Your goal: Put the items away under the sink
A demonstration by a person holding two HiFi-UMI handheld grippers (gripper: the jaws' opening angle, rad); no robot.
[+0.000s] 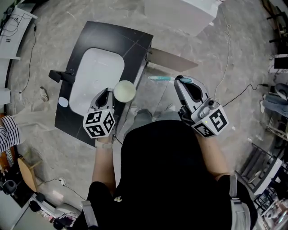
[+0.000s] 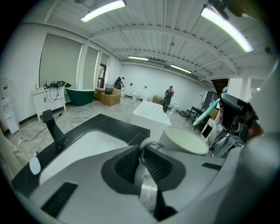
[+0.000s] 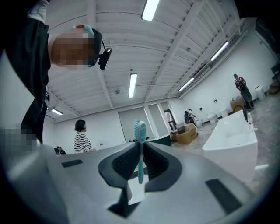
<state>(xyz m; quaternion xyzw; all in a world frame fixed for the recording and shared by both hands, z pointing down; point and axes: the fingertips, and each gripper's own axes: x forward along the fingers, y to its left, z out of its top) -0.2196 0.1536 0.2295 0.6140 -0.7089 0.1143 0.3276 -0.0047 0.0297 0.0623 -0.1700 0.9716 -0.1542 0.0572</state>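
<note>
My left gripper clamped on cup handle; right gripper pinching toothbrush. I'd hold cup level, crouch low, and clear open vanity door below sink.

You're working in bright, even light. Ceiling tubes blaze at 11 and 1 o'clock in your left gripper view, and another tube glows at 12 o'clock in the right gripper view, each slightly blown out. Shadows are soft. In your head view the white sink shines against its black tabletop. Both gripper views bow strongly toward black, rounded edges.
</note>
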